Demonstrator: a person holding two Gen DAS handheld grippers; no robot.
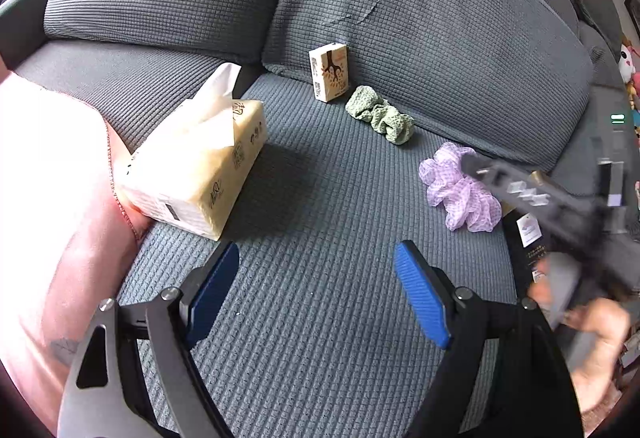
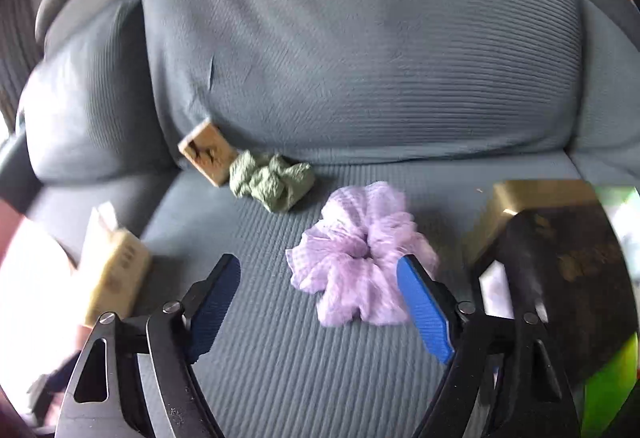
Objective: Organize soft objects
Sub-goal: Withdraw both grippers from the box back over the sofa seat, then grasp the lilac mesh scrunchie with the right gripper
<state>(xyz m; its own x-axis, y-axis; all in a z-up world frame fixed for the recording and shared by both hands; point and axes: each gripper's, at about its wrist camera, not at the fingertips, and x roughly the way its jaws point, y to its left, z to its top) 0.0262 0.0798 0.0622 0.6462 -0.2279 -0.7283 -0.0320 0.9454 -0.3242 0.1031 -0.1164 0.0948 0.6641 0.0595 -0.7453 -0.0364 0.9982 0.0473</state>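
Note:
A lilac scrunchie [image 2: 356,258] lies on the grey sofa seat [image 2: 280,358], just ahead of my right gripper [image 2: 320,274], which is open and empty with its right finger at the scrunchie's edge. The scrunchie also shows in the left wrist view [image 1: 456,189], partly hidden by the blurred right gripper. A green scrunchie [image 1: 380,115] [image 2: 272,179] lies further back by the cushion. My left gripper [image 1: 316,270] is open and empty over the seat.
A soft tissue pack [image 1: 200,165] [image 2: 112,270] lies at the left beside a pink cushion [image 1: 52,217]. A small tissue packet [image 1: 329,71] [image 2: 206,151] leans on the back cushion [image 1: 420,37]. A black and gold box [image 2: 552,238] stands at the right.

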